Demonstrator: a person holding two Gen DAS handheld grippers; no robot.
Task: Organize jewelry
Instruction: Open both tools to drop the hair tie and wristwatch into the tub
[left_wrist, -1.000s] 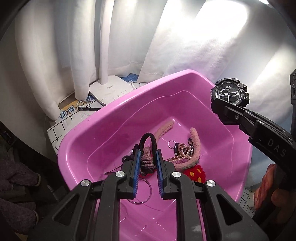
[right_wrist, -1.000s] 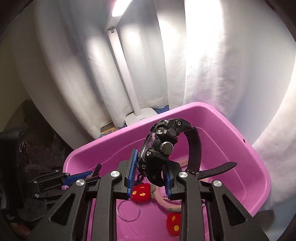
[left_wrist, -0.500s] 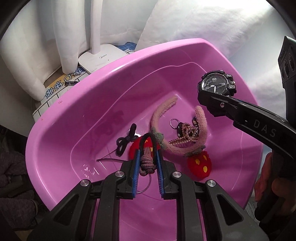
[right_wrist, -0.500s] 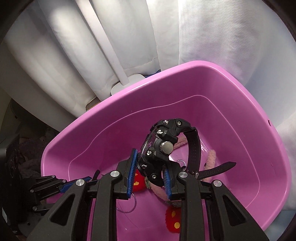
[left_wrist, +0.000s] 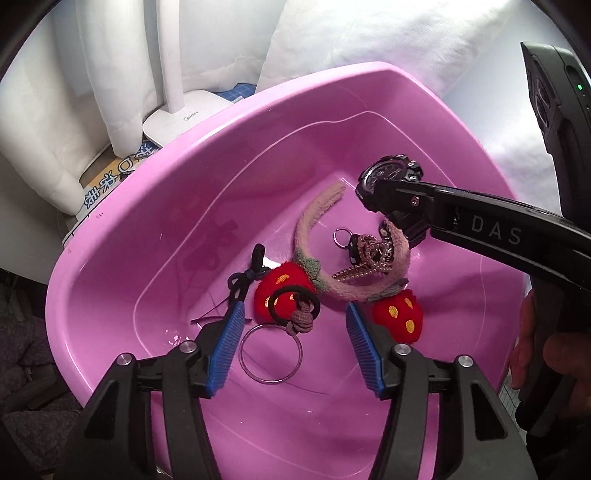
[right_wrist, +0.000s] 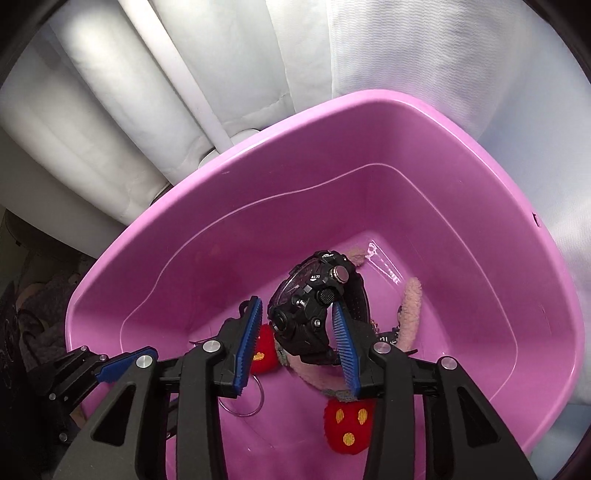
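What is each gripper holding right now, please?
Left gripper: open, just opened; hair tie free between pads.
Right gripper: open, just opened; watch loose between pads.

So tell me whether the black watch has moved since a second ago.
Yes. The black watch has come down from above the pink tub's far rim to inside it, between the right gripper's fingers, which have just been opening.

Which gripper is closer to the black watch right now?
Right. The right gripper has the black watch between its just-opened pads, over the pink tub. The left gripper hangs open across the tub, above a hair tie.
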